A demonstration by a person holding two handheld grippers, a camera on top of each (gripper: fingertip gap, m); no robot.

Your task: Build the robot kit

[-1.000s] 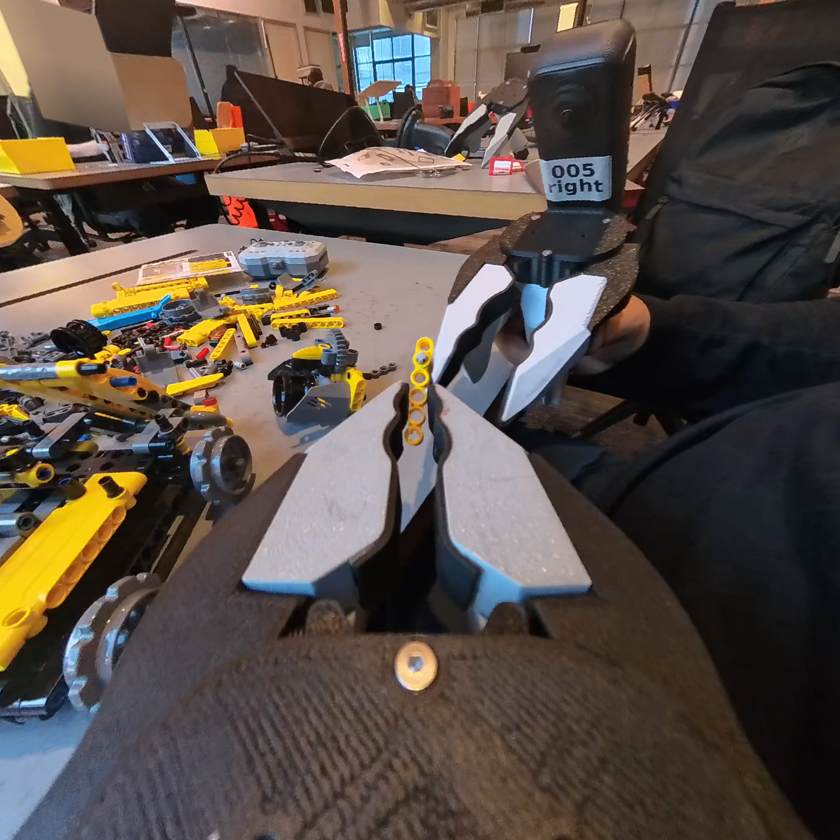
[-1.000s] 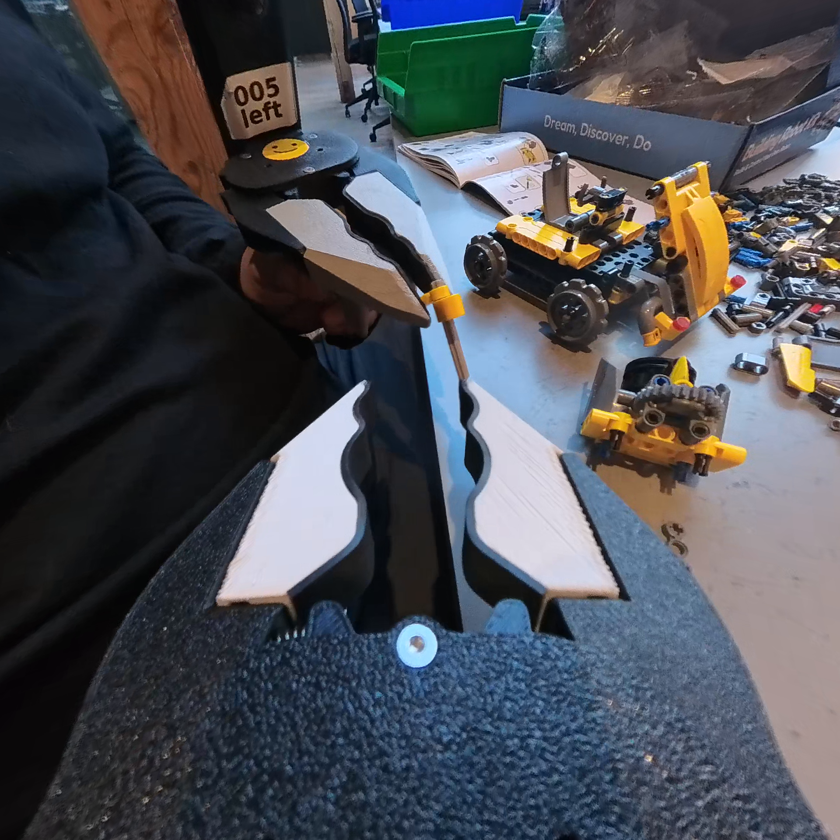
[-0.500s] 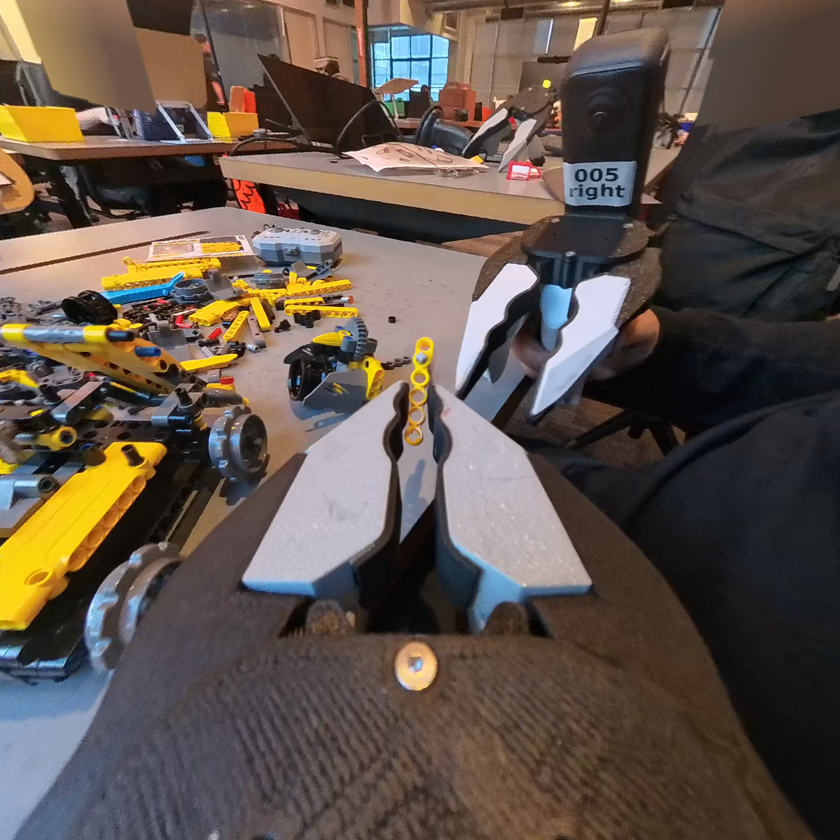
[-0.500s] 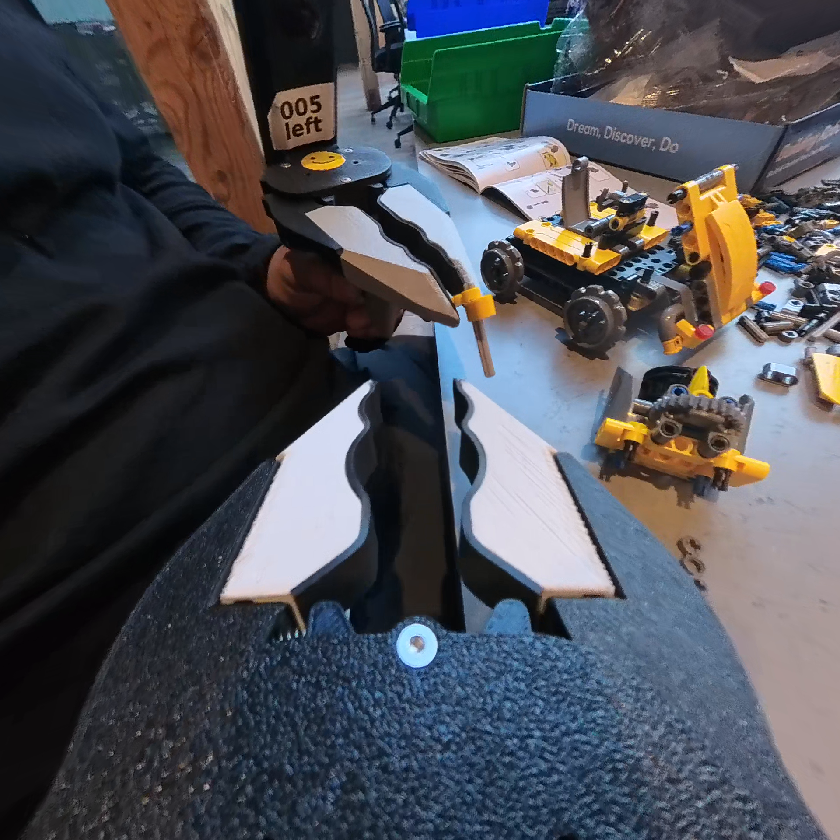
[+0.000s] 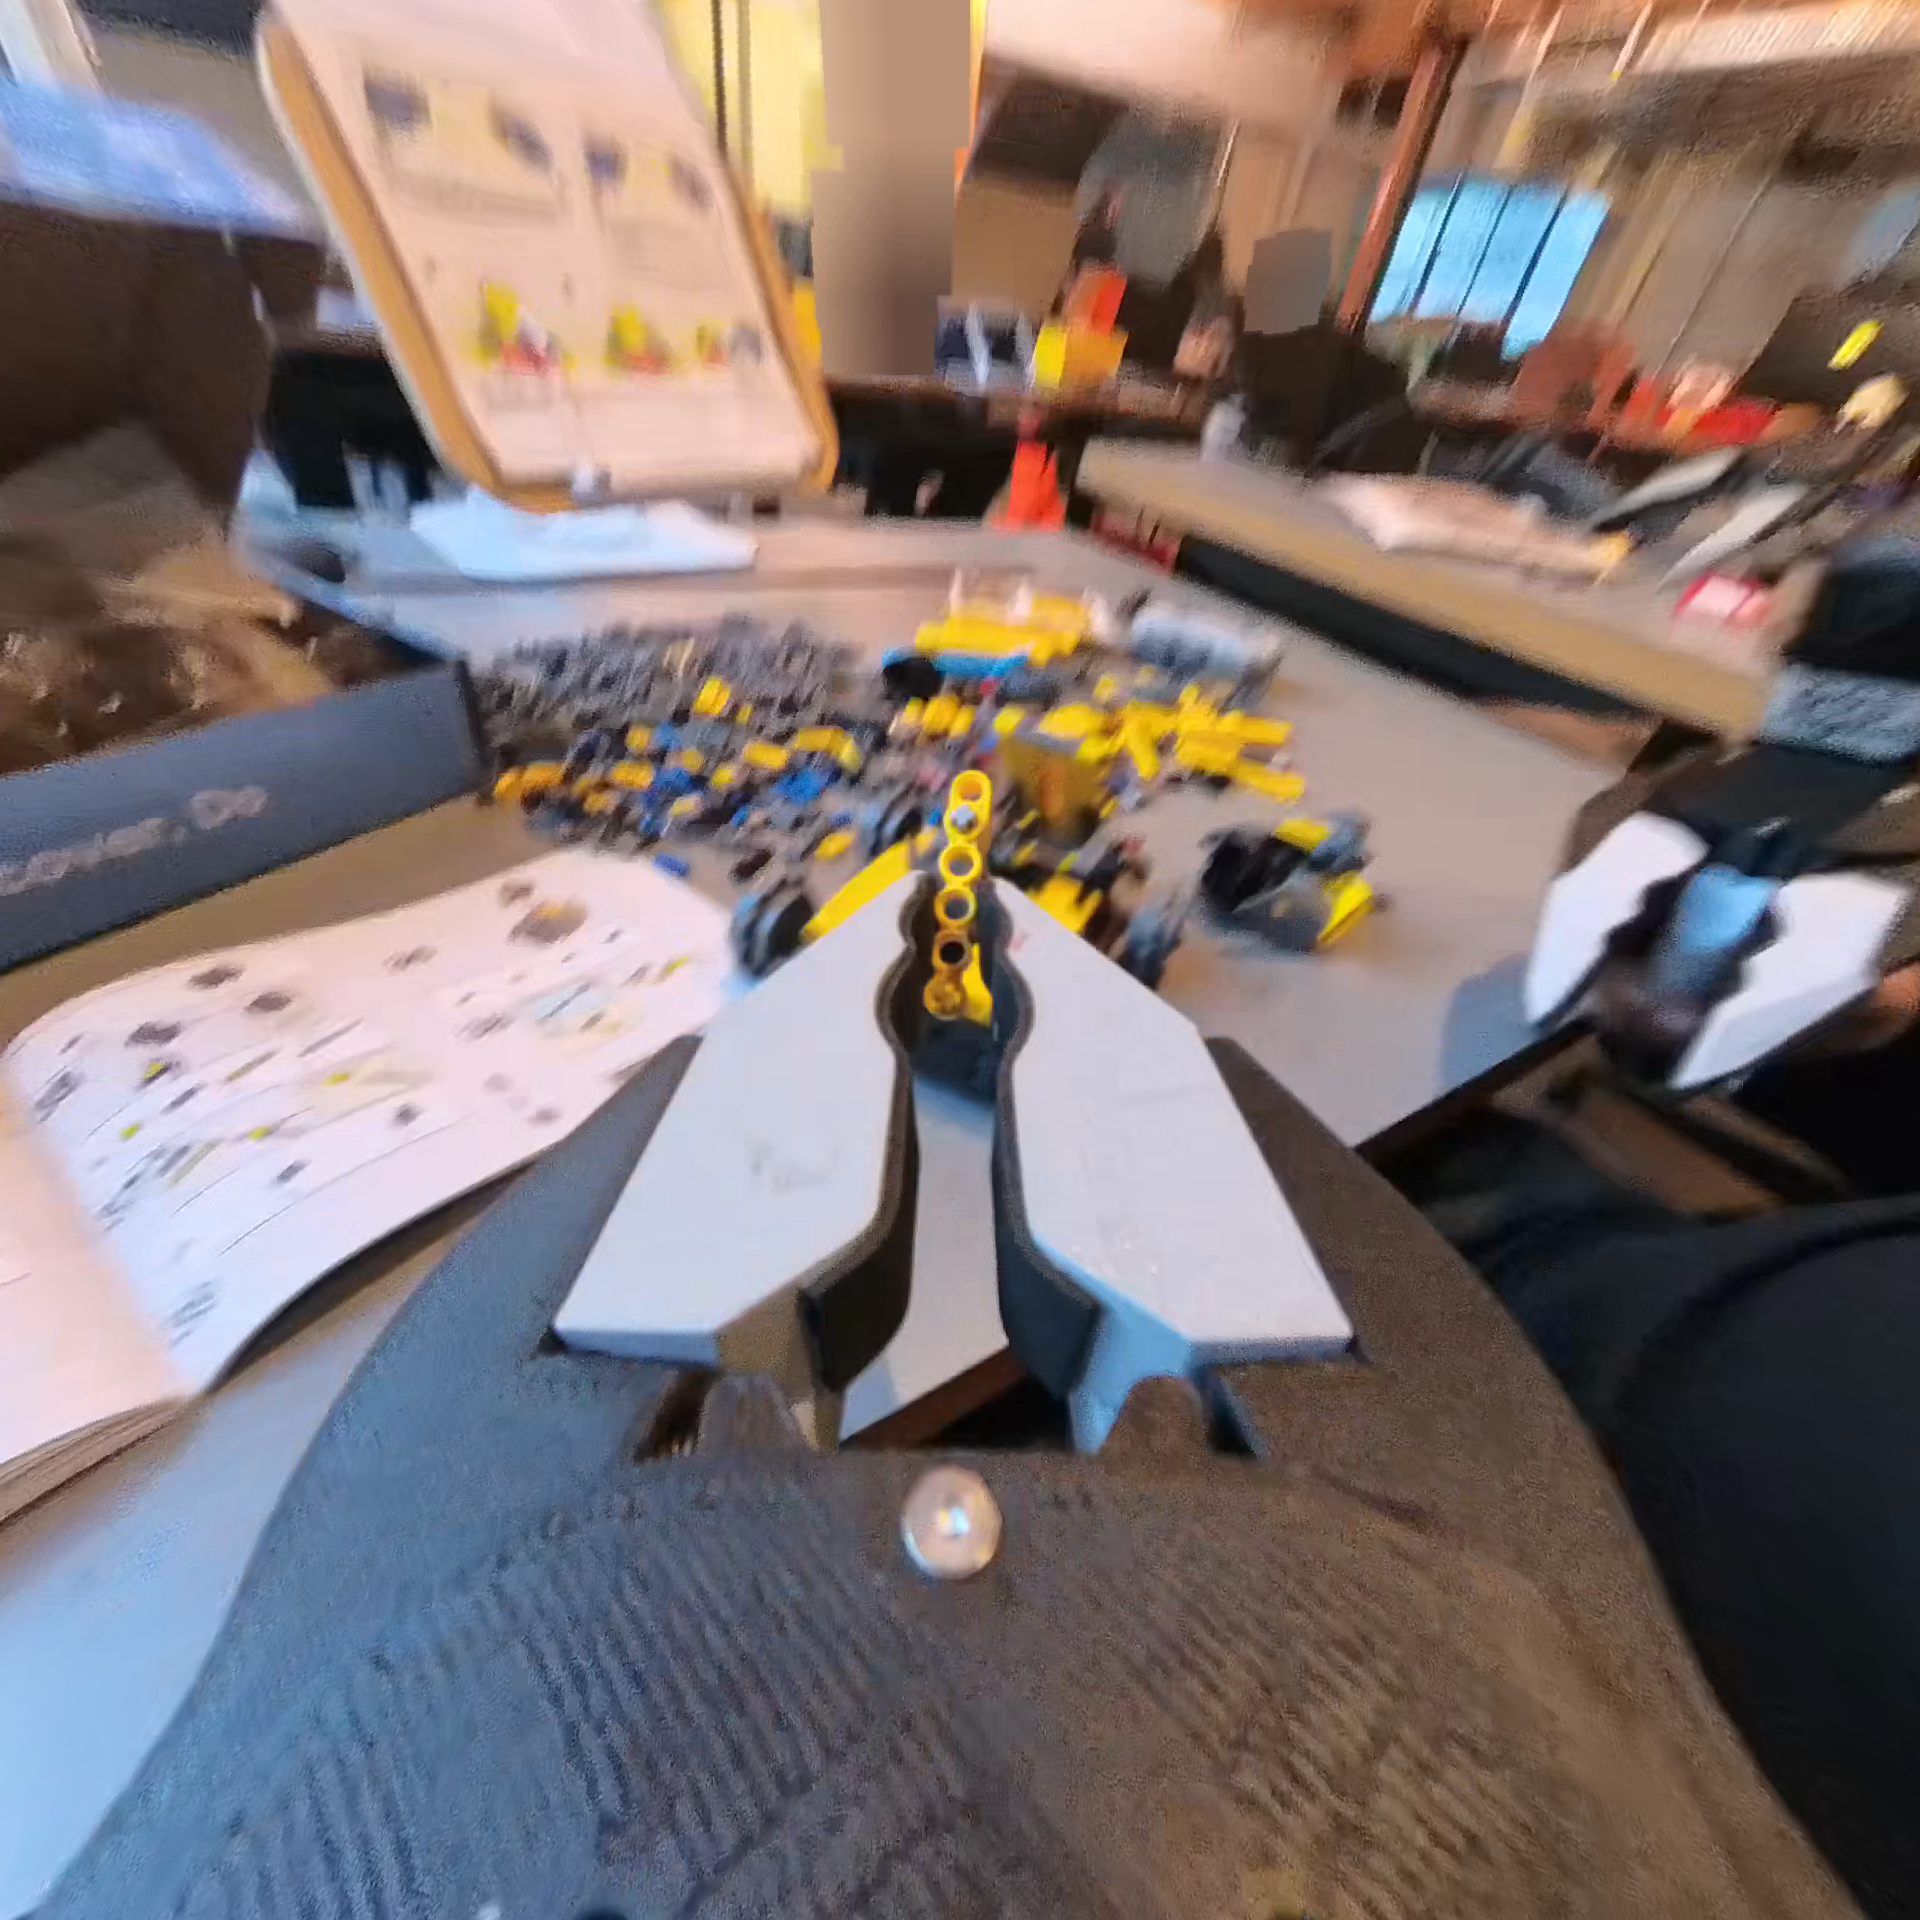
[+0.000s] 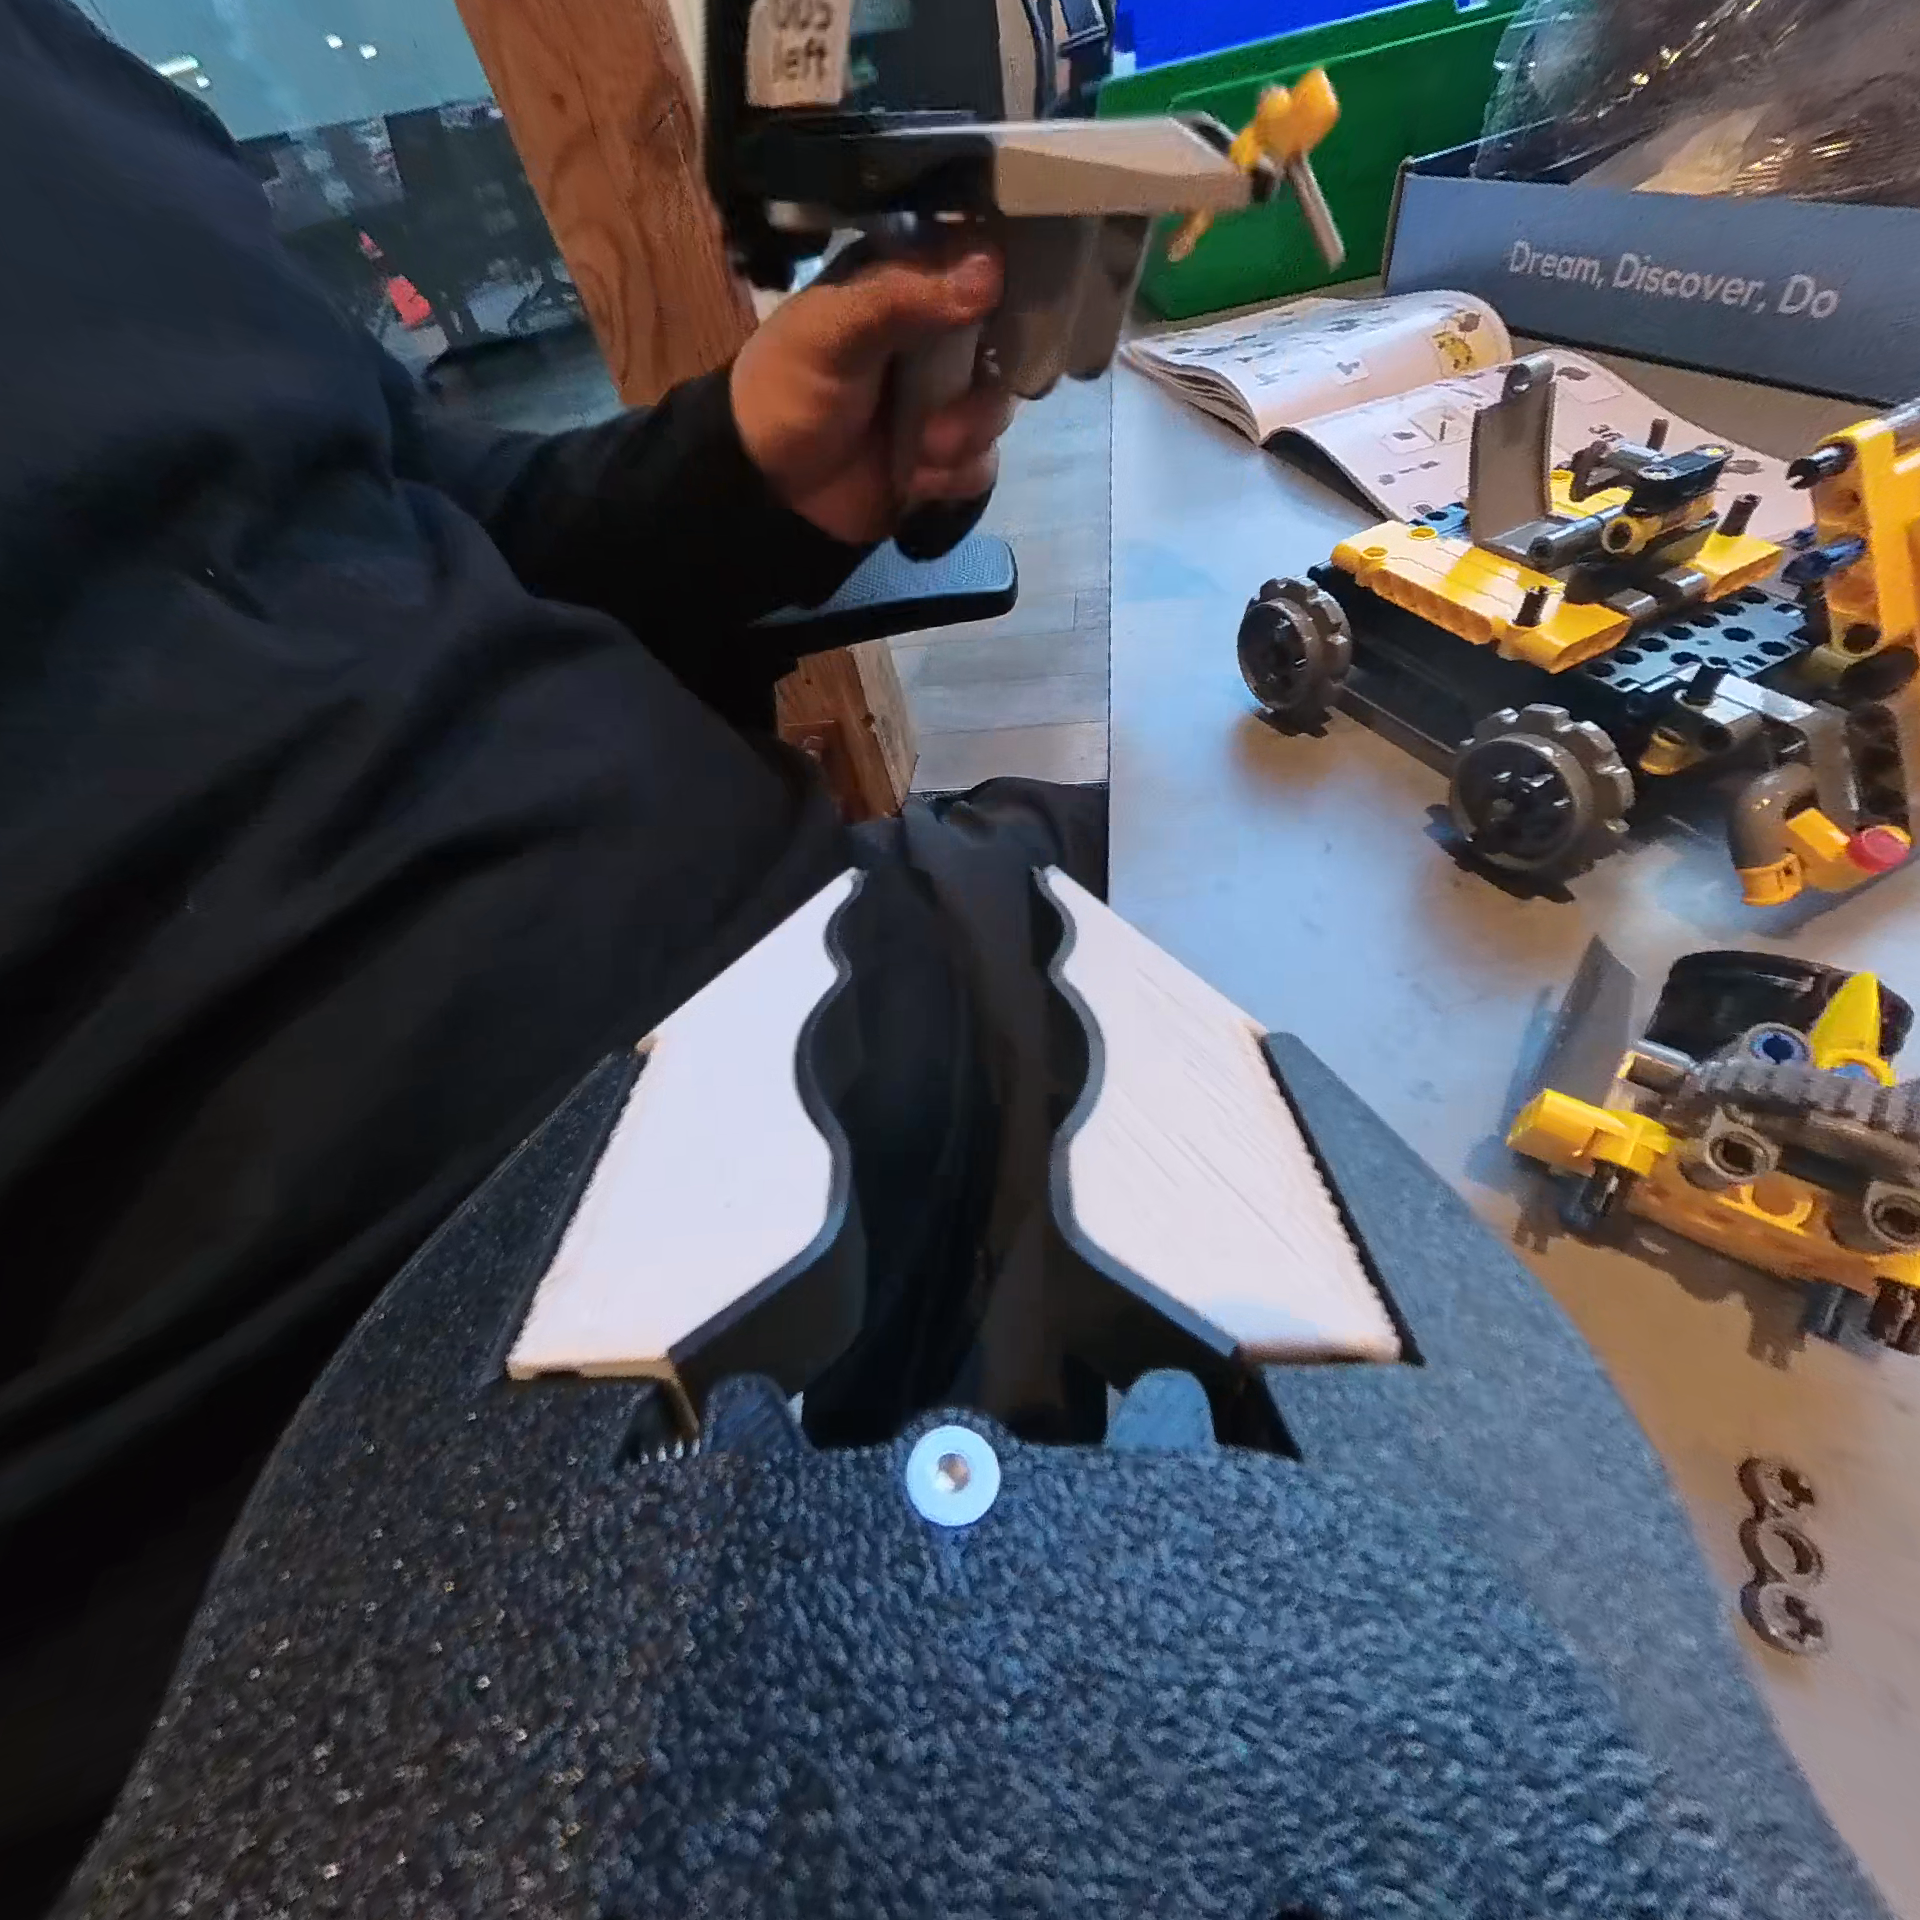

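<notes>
My left gripper [image 5: 958, 894] is shut on a yellow beam with holes [image 5: 960, 894] that sticks up past the fingertips, with a grey axle through it [image 6: 1311, 213]. It is held in the air above the near table edge, over the open instruction booklet [image 5: 312, 1049]. The left wrist view is blurred. In the right wrist view the left gripper [image 6: 1236, 171] shows high at the top, level. My right gripper [image 6: 948, 883] is open and empty, low by the person's dark clothing, just off the table's near edge. It also shows in the left wrist view [image 5: 1704, 966].
On the grey table [image 6: 1299, 914] stand a yellow and black wheeled model [image 6: 1558, 665] and a small yellow sub-assembly with a gear [image 6: 1745, 1143]. A pile of loose yellow, black and blue parts [image 5: 894, 717] lies farther back. A dark cardboard box [image 6: 1662, 281] stands behind the booklet [image 6: 1382, 384]. My right fingertips sit around 20 centimeters from my left ones.
My left gripper has lifted and swung left with the yellow beam, now facing the booklet and box. The two grippers have moved apart. My right gripper stayed open and low.
</notes>
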